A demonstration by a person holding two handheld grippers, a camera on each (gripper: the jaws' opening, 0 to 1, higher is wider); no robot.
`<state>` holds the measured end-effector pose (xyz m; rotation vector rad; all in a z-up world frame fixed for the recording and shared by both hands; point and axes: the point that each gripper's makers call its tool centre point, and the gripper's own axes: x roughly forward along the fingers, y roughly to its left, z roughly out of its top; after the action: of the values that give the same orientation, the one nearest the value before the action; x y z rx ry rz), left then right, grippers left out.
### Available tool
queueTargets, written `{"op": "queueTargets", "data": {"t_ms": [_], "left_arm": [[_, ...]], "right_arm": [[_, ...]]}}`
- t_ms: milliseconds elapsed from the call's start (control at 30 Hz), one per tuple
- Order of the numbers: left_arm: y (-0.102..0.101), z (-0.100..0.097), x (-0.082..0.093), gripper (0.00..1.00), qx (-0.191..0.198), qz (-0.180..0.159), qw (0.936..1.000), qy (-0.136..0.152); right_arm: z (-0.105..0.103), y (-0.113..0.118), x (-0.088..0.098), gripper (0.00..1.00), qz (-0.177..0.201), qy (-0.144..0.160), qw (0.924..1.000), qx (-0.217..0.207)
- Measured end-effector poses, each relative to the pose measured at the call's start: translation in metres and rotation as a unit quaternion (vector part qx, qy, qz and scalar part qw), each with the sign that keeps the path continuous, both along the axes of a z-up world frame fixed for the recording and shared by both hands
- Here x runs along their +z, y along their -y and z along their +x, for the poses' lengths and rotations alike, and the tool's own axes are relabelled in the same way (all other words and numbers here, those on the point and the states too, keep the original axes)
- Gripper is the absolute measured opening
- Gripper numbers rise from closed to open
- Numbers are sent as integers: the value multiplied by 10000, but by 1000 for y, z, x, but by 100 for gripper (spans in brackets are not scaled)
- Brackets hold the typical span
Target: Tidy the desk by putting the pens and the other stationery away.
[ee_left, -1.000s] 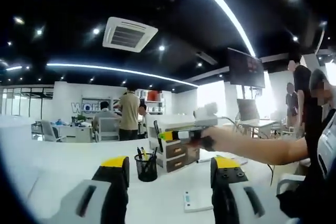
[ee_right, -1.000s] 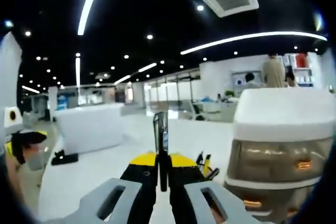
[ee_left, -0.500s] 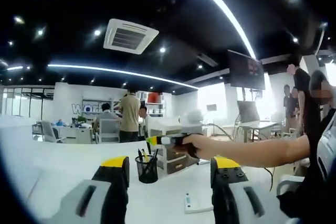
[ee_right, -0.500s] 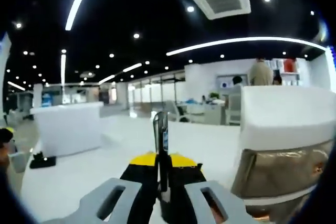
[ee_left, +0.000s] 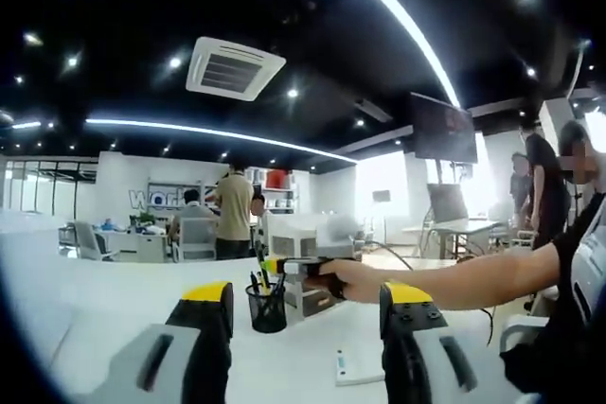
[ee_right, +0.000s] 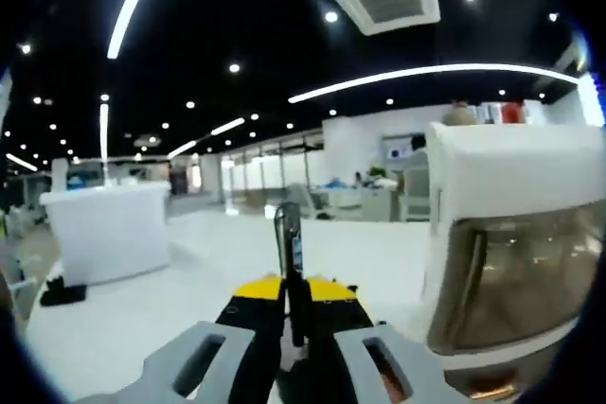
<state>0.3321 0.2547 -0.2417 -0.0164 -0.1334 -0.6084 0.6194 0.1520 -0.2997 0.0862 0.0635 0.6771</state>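
Now the white table (ee_left: 95, 319) is carrying the drawer unit (ee_left: 308, 262) and black pen cup (ee_left: 267, 309). Right gripper (ee_left: 284, 267), clenched on a dark pen (ee_right: 289, 234), has moved over the cup since a second ago: drop looks imminent. Left gripper (ee_left: 303, 328) fingers are hanging released.

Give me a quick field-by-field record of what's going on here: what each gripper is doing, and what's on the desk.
Left gripper: open, holding nothing, above the white desk
Right gripper: shut on a dark pen, which stands upright between the jaws
Right gripper in the left gripper view: over the pen cup
Pen cup: black mesh, already holding pens
Drawer unit: white, behind the cup
Also on desk: small white flat item, identity unclear
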Motion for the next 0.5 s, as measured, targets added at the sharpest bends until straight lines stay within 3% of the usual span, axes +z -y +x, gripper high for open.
{"op": "queueTargets", "data": {"t_ms": [133, 167, 500], "left_arm": [[4, -1, -1, 62, -69, 29, 10000, 5], [5, -1, -1, 62, -84, 34, 10000, 4], [7, -2, -1, 62, -80, 36, 10000, 14]], "right_arm": [[2, 1, -10, 37, 169, -339, 9993, 23], [2, 1, -11, 41, 174, -359, 9992, 22], [-10, 1, -5, 42, 191, -375, 9990, 141]]}}
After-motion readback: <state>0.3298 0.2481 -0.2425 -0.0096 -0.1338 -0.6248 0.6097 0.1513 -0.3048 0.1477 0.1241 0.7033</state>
